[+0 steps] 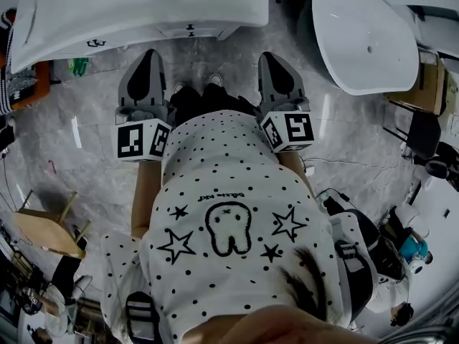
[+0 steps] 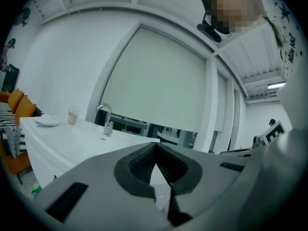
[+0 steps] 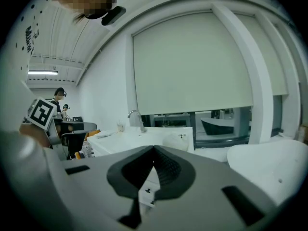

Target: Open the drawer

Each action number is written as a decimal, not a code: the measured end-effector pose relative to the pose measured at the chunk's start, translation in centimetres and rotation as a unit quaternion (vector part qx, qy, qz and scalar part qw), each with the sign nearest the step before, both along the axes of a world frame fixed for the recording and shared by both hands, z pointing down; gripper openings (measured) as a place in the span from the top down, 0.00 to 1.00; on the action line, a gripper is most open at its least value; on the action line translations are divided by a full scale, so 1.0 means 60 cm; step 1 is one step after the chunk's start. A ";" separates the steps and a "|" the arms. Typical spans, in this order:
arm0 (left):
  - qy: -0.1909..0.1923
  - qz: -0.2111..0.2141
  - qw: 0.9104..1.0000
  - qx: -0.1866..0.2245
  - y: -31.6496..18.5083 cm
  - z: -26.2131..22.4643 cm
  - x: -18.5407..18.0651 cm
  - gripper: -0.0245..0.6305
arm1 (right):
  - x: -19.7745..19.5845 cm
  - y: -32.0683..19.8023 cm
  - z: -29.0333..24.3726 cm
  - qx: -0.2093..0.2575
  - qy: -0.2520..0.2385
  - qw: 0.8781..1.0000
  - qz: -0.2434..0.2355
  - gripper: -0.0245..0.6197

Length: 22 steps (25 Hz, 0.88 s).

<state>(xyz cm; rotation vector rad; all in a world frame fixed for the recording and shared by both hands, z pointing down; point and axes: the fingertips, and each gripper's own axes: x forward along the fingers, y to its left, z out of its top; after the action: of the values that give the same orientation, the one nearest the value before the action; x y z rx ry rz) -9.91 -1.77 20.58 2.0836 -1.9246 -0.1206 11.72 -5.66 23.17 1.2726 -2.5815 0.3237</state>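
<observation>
Two grippers up, each with one marker cube: left gripper and right gripper, side by side and well apart, both pointing at the one white vanity. In the left gripper view, the left gripper has its jaws fully together with tips meeting, holding nothing. The right gripper reads the same in its own view: closed tip to tip and empty. The drawer is in the vanity front, ahead of both grippers and touched by neither. Dark pulls on that face: a stacked pair near centre and a single pull further left; the pair also shows through the gap below the right jaws. The fronts look closed, though I can't tell which pull belongs to which drawer. On the countertop there is one faucet and one small cup to its left. For room to move, a strip of marble floor lies between the vanity edge and the person's shoes. One white bathtub bounds the right side, near the right gripper but clear of it. One wooden stool sits at lower left, well away. An orange seat abuts the vanity's left end.
</observation>
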 end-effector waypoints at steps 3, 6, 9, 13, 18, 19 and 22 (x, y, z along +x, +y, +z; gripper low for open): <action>0.002 -0.013 1.000 0.000 0.002 -0.002 -0.009 0.96 | -0.005 -0.003 0.000 -0.003 0.000 1.000 -0.008 0.94; -0.001 -0.015 1.000 0.000 0.003 -0.004 -0.011 0.96 | -0.008 -0.003 0.003 -0.007 0.002 1.000 -0.014 0.94; -0.008 -0.015 1.000 0.000 0.002 -0.003 -0.013 0.96 | -0.010 -0.002 0.008 -0.012 0.004 1.000 -0.015 0.94; -0.008 -0.011 1.000 -0.003 0.001 -0.004 -0.013 0.96 | -0.003 -0.001 0.006 -0.013 0.003 1.000 -0.004 0.94; -0.012 0.000 1.000 -0.003 -0.012 -0.013 -0.009 0.96 | 0.003 -0.003 0.001 -0.014 -0.001 1.000 0.009 0.94; -0.013 0.002 1.000 -0.003 -0.014 -0.014 -0.008 0.96 | 0.003 -0.002 0.001 -0.015 -0.001 1.000 0.011 0.94; -0.012 0.007 1.000 -0.004 -0.019 -0.015 -0.004 0.96 | 0.005 -0.001 0.002 -0.018 -0.003 1.000 0.015 0.94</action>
<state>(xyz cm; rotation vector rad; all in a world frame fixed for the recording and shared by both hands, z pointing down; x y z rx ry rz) -10.17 -2.88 19.67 2.1036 -1.9202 -0.0852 12.00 -5.74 23.27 1.3013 -2.5519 0.3795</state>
